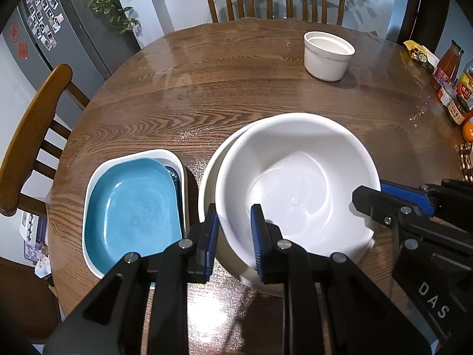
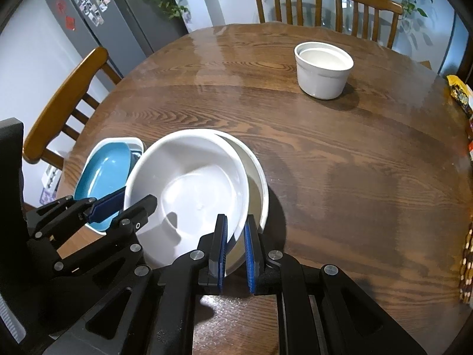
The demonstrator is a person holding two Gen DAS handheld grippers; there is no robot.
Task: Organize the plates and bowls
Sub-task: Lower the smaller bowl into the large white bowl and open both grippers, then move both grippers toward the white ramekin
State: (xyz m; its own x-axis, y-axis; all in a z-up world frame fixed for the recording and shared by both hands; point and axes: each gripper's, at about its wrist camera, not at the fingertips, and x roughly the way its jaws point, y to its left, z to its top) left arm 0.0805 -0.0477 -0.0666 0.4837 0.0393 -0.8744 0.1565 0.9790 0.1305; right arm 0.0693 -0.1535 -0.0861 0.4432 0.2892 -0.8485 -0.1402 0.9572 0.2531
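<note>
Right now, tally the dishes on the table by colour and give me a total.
White: 4, the large bowl, the bowl under it, the small pot at the far side, and the rectangular dish.
Blue: 1 clearly, the blue plate lying in the rectangular dish; a darker edge beside it may be another.
Total: 5 dishes for certain.

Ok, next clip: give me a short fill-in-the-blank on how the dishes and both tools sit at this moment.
1. The large white bowl sits tilted inside another ____ bowl.
2. Both the left tool and the right tool pinch the large bowl's ____.
3. The blue plate lies in a white ____ dish.
4. The small white bowl stands alone on the ____ table.

Missing words: white; rim; rectangular; wooden
</note>
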